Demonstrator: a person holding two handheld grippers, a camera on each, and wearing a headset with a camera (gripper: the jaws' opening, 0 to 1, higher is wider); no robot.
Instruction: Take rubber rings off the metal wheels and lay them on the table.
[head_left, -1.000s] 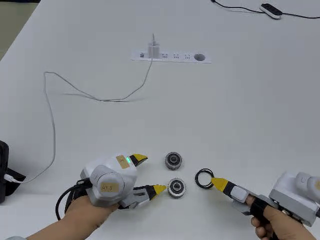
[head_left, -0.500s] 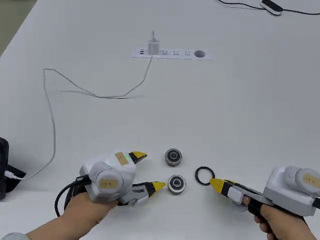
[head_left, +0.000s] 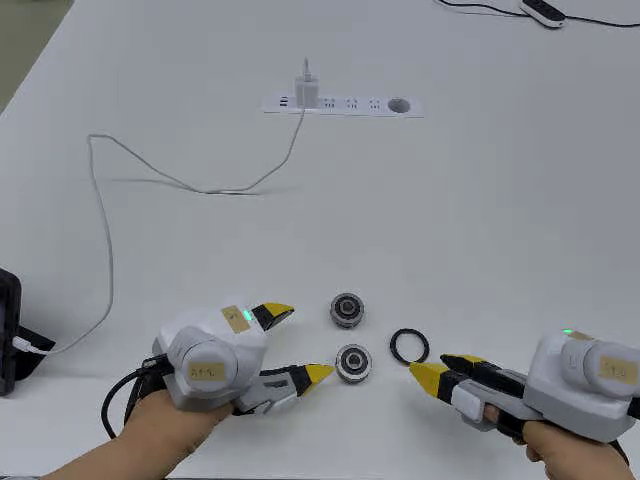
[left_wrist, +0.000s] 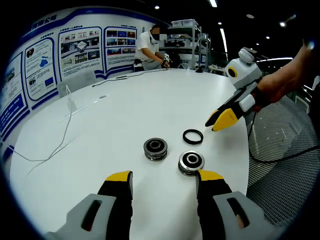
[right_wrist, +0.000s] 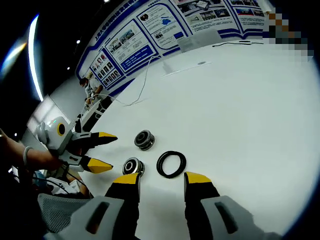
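Note:
Two small metal wheels lie on the white table (head_left: 480, 220). The farther wheel (head_left: 347, 310) (left_wrist: 155, 148) (right_wrist: 144, 140) has a dark rubber rim. The nearer wheel (head_left: 353, 363) (left_wrist: 191, 162) (right_wrist: 133, 166) shows a bare silver rim. A loose black rubber ring (head_left: 409, 346) (left_wrist: 193, 136) (right_wrist: 171, 164) lies flat to their right. My left gripper (head_left: 297, 343) (left_wrist: 164, 176) is open just left of the wheels and holds nothing. My right gripper (head_left: 440, 367) (right_wrist: 161, 178) is open, its tips a little short of the ring.
A white power strip (head_left: 342, 106) with a plugged charger sits at the far middle. Its thin cable (head_left: 100, 230) loops down the left side to a black device (head_left: 8, 330) at the left edge. A black cable and remote (head_left: 545, 8) lie far right.
My right gripper has drawn back toward me from the rubber ring and its jaws have opened. The ring stays flat on the table. The left gripper has barely moved.

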